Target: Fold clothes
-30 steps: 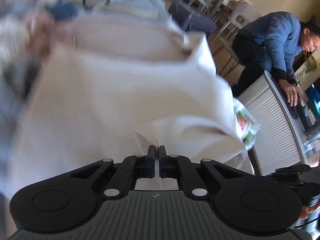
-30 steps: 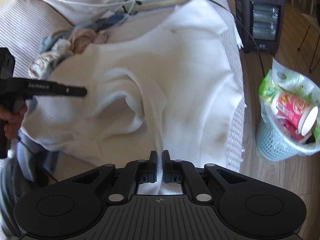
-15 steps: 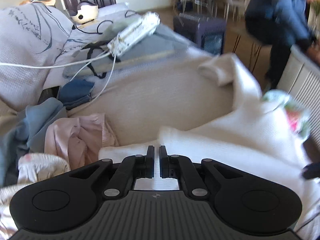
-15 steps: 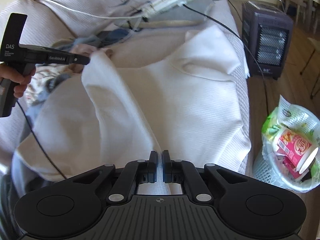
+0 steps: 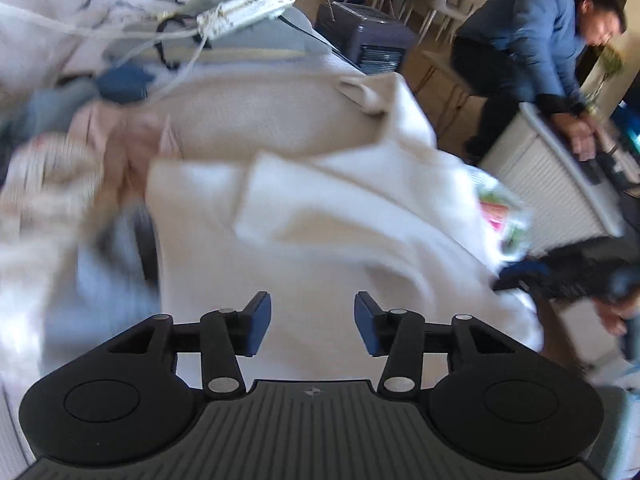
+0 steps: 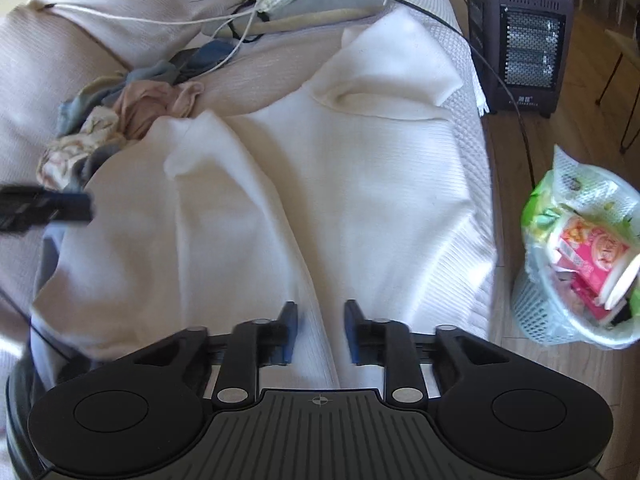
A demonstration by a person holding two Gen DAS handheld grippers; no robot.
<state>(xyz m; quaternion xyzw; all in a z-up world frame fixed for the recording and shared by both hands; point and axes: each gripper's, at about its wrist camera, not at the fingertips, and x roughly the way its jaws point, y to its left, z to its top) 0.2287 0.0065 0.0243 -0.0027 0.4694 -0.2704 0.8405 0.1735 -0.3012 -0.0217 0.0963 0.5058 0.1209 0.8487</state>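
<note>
**Both grippers letting go of the white garment**

On the bed (image 6: 472, 92), the white garment (image 6: 360, 184) lies spread across the cover, one corner reaching toward the bed edge near the heater (image 6: 520, 36), another folded flap sitting near the pile of other clothes (image 6: 132, 116).

What changed: a sec ago both grippers were pinched tight on the fabric, and the left one was carrying a fold of it across. Now both sets of jaws are opening. Left gripper (image 5: 313, 322) is approx. half-wide, pads clear of the cloth, nothing between them; the garment (image 5: 340, 208) lies below and ahead of it. That view is badly smeared, so the hand is prob. moving fast. Right gripper (image 6: 318, 330) is narrower but parting too; a ridge of cloth runs up between the jaws, yet the pads no longer press on it, so it's loose, not held. In the right wrist view the left gripper (image 6: 48, 206) shows as a dark blurred bar at the left edge, off the fabric.

Meaning for the task: this fold looks laid down and released. The flap is set, though a long crease runs down the middle and the edges aren't square, so it likely needs smoothing or a 2nd fold w/ a fresh grab on a new edge. Other clothes in the pile are not yet folded.

Bin w/ rubbish (image 6: 576, 264) stands on the floor beside the bed; another person (image 5: 532, 40) is busy in the background.
</note>
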